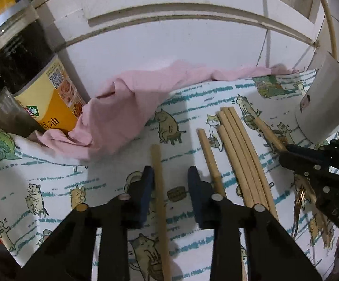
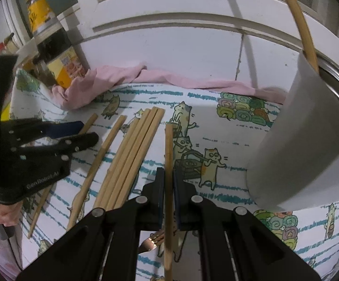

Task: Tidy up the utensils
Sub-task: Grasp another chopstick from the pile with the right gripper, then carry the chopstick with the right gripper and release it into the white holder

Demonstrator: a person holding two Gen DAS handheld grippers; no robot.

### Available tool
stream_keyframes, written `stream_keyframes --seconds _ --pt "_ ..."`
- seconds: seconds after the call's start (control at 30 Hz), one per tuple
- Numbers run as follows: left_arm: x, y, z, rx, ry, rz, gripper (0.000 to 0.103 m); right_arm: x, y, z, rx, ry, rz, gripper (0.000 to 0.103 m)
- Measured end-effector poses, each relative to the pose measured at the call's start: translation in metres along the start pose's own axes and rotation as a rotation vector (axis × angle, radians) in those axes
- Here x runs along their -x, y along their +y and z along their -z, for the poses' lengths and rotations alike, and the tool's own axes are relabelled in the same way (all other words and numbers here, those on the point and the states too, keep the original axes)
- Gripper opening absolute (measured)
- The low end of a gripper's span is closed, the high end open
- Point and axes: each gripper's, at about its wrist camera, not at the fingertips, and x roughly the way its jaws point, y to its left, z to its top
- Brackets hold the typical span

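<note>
Our right claw [image 2: 168, 182] clamps one chopstick [image 2: 168, 154] lengthwise, the grey cup [image 2: 310, 145] just right; our left claw [image 1: 170, 175] gapes, straddling another chopstick [image 1: 158, 187].

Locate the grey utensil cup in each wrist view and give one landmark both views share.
Left wrist view: the grey cup stands at the far right edge, beyond the right gripper.
Right wrist view: the grey cup fills the right side, a chopstick standing in it.
Shared landmark: the pink cloth along the back wall.

Matt wooden chopsticks [image 2: 132, 154], apparently cotton printed cloth [image 2: 228, 126]
</note>
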Motion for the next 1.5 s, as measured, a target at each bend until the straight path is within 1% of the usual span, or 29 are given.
stream_keyframes --seconds 0.1,0.13,0.17,0.2,0.27,0.33,0.4,0.43,0.5,0.53,0.57,0.63,0.67,0.73,0.77,0.8,0.83,0.9,0.93,1.0,1.03,1.13,1.27,1.33,1.4,1.43,1.47,1.5 --pt "0.001 0.002 -0.001 0.009 0.007 0.008 0.026 -0.006 0.006 -0.004 0.019 -0.008 0.027 0.007" --pt "0.002 0.003 -0.001 0.017 0.011 0.009 0.022 -0.009 0.008 -0.006 0.018 -0.006 0.033 0.007" --pt "0.002 0.004 -0.002 0.023 0.011 -0.001 0.012 -0.012 0.009 -0.008 0.018 -0.002 0.036 0.007" --pt "0.001 0.006 -0.003 0.021 0.011 -0.007 0.008 -0.017 0.010 -0.011 0.018 0.002 0.041 0.007" --pt "0.001 0.007 -0.004 0.026 0.018 -0.006 0.006 -0.022 0.011 -0.017 0.016 -0.009 0.067 0.008" --pt "0.003 0.009 -0.005 0.031 0.020 -0.005 0.006 -0.024 0.012 -0.020 0.013 -0.016 0.071 0.008" --pt "0.010 0.013 -0.006 0.029 -0.004 -0.003 0.006 -0.023 0.011 -0.021 0.006 -0.028 0.063 0.007" --pt "0.020 0.016 -0.005 0.028 -0.030 0.001 0.006 -0.019 0.010 -0.021 -0.001 -0.044 0.053 0.007" --pt "0.045 0.019 -0.004 0.024 -0.112 0.033 0.006 -0.006 0.007 -0.024 -0.006 -0.091 0.028 0.007" --pt "0.058 0.021 -0.004 0.025 -0.159 0.057 0.006 0.006 0.006 -0.024 -0.008 -0.129 0.007 0.007" --pt "0.073 0.023 -0.002 0.029 -0.218 0.080 0.006 0.019 0.005 -0.024 -0.013 -0.172 -0.017 0.007" --pt "0.104 0.029 0.003 0.056 -0.354 0.099 0.006 0.050 0.003 -0.023 -0.018 -0.266 -0.074 0.007" --pt "0.119 0.034 0.004 0.069 -0.429 0.111 0.006 0.061 0.003 -0.022 -0.018 -0.298 -0.091 0.007" --pt "0.144 0.038 0.011 0.089 -0.539 0.135 0.006 0.091 0.001 -0.018 -0.011 -0.401 -0.128 0.007" --pt "0.156 0.043 0.016 0.100 -0.594 0.159 0.006 0.103 0.001 -0.015 -0.010 -0.442 -0.132 0.007" --pt "0.165 0.046 0.018 0.110 -0.632 0.179 0.006 0.116 -0.001 -0.011 -0.007 -0.494 -0.137 0.007" --pt "0.173 0.048 0.019 0.119 -0.663 0.192 0.006 0.132 -0.001 -0.006 0.001 -0.569 -0.138 0.007" --pt "0.185 0.052 0.020 0.120 -0.709 0.203 0.006 0.148 -0.002 0.000 -0.004 -0.653 -0.122 0.007" --pt "0.187 0.048 0.017 0.110 -0.714 0.192 0.006 0.155 -0.005 0.001 -0.014 -0.686 -0.121 0.007" --pt "0.190 0.037 0.012 0.110 -0.716 0.148 0.006 0.154 -0.007 0.000 -0.045 -0.685 -0.120 0.007" --pt "0.193 0.032 0.011 0.104 -0.721 0.138 0.006 0.153 -0.013 0.000 -0.063 -0.685 -0.127 0.007" --pt "0.199 0.013 0.008 0.093 -0.735 0.129 0.006 0.158 -0.025 0.006 -0.081 -0.707 -0.091 0.007" --pt "0.212 -0.005 -0.007 0.101 -0.733 0.169 0.006 0.177 -0.036 0.014 -0.118 -0.778 -0.114 0.007" --pt "0.216 -0.014 -0.018 0.116 -0.716 0.191 0.006 0.190 -0.041 0.020 -0.122 -0.831 -0.136 0.007" --pt "0.218 -0.023 -0.031 0.144 -0.699 0.190 0.006 0.203 -0.048 0.026 -0.116 -0.882 -0.151 0.007" --pt "0.221 -0.028 -0.037 0.158 -0.703 0.188 0.006 0.214 -0.052 0.032 -0.119 -0.932 -0.162 0.007" --pt "0.222 -0.032 -0.042 0.165 -0.708 0.192 0.006 0.219 -0.053 0.035 -0.123 -0.960 -0.164 0.007" --pt "0.224 -0.037 -0.047 0.170 -0.712 0.201 0.006 0.229 -0.057 0.041 -0.136 -1.007 -0.146 0.007"
